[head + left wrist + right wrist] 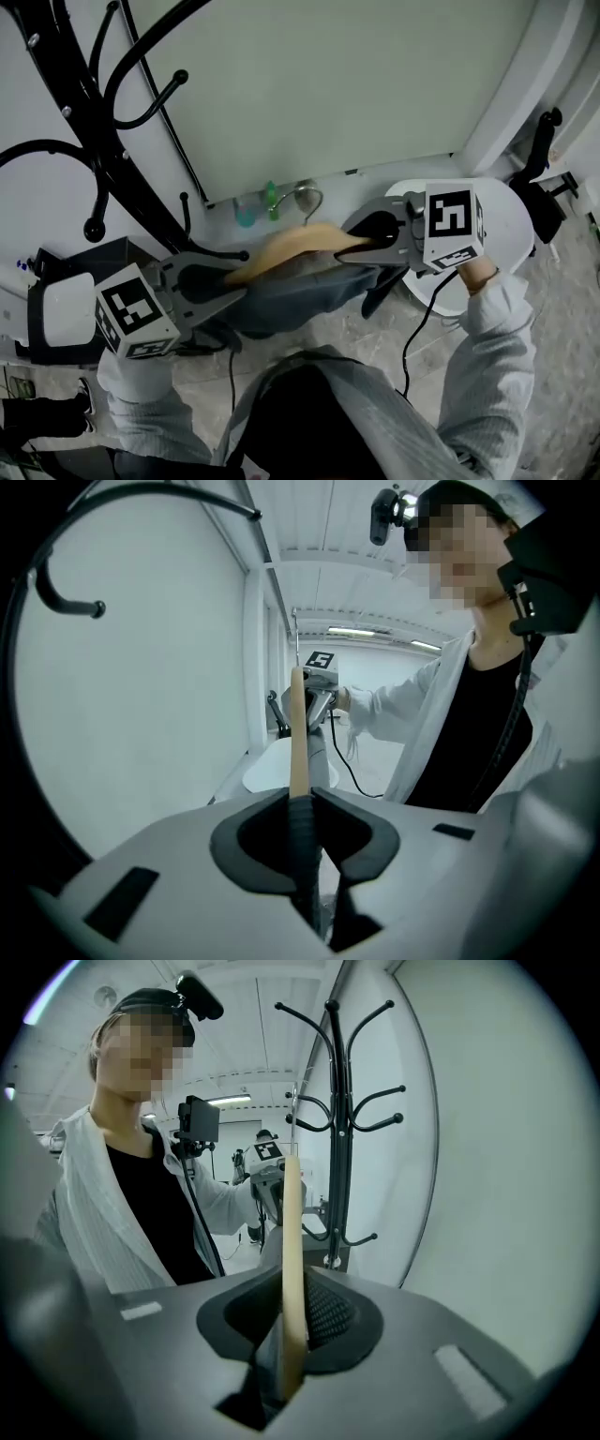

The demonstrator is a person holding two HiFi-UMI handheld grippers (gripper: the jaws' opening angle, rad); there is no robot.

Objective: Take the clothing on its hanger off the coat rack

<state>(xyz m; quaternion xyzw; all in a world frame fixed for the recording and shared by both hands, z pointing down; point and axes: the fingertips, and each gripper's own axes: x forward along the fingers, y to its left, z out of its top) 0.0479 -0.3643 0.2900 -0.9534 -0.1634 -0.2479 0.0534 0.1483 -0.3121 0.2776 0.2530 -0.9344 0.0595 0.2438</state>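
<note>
**A:** Where's the tall black metal coat rack (103,150)?

**B:** At the upper left of the head view, well apart from the clothing.

**A:** And the dark grey-blue garment (300,295)?

**B:** It's draped on the pale wooden hanger (291,246), which is in the air in front of the person (its wire hook points up, free).

**A:** What holds it?

**B:** The left tool (305,803) is clamped on one end, where the cloth covers the wood. The right tool (286,1283) is clamped on the other end.
</note>
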